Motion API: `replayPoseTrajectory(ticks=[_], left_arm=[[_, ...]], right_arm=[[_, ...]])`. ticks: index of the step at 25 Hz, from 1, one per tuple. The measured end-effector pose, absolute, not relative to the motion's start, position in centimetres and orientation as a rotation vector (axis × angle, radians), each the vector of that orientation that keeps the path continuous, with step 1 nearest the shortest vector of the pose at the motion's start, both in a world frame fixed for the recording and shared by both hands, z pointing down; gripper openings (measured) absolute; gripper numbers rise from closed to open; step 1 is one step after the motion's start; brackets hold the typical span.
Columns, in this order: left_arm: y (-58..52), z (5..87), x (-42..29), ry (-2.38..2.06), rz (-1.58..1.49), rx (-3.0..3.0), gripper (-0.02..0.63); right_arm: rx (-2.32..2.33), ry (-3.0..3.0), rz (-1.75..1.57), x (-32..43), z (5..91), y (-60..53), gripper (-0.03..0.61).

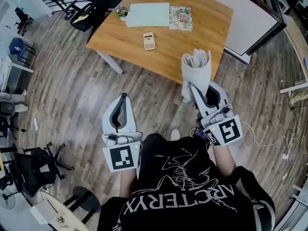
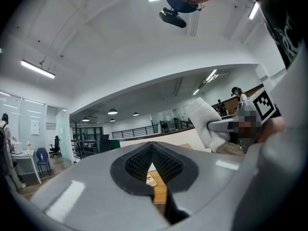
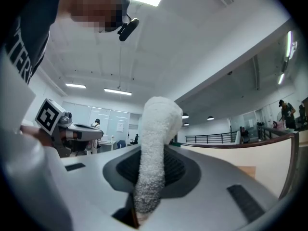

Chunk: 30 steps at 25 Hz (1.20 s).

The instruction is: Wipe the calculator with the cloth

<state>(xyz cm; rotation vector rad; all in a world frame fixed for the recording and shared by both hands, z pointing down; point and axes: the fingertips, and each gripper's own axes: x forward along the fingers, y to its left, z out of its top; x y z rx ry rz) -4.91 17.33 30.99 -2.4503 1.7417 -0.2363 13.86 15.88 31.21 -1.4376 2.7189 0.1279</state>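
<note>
The beige calculator (image 1: 149, 41) lies on the wooden table (image 1: 202, 37), far ahead of both grippers. My right gripper (image 1: 193, 86) is shut on a bunched white cloth (image 1: 196, 66), held up over the floor just short of the table's near edge. In the right gripper view the cloth (image 3: 155, 148) stands up between the jaws. My left gripper (image 1: 124, 98) is shut with nothing in it, lower and to the left over the wood floor. Through the small gap under the closed jaw tips, the left gripper view shows the calculator (image 2: 151, 180); the cloth (image 2: 204, 121) is at its right.
On the table's far side lie a pale green sheet (image 1: 147, 15), a flowered booklet (image 1: 181, 18) and a small posy (image 1: 121, 12). A whiteboard (image 1: 250, 13) stands right of the table. Office chairs (image 1: 86, 18) are at the left; cables (image 1: 269, 141) trail on the floor at right.
</note>
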Motion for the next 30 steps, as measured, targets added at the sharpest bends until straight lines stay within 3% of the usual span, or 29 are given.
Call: replayPoseTrajectory(ticks=[10,13,24,30], left_arm=[[12.4,32.3,-5.0,1.801,-0.252,-2.412,0.008],[8.3,31.8,-6.0,1.752,-0.141,-2.383,0.008],[-10.5,32.0,-12.2,1.672,-0.297,-2.525,0.009],[-15.3,31.7,-13.2,1.641,-0.321,-2.57,0.008]], right_arm=[[-1.371,2.776,0.115,13.9,32.5,10.0,0.089],[-1.378,2.775,0.126,12.8,33.0,6.2,0.089],[-1.499,2.71,0.114,6.5,31.2,-11.6,0.089],[-1.547,2.688,0.088,5.4,30.8,-16.5,0.089]])
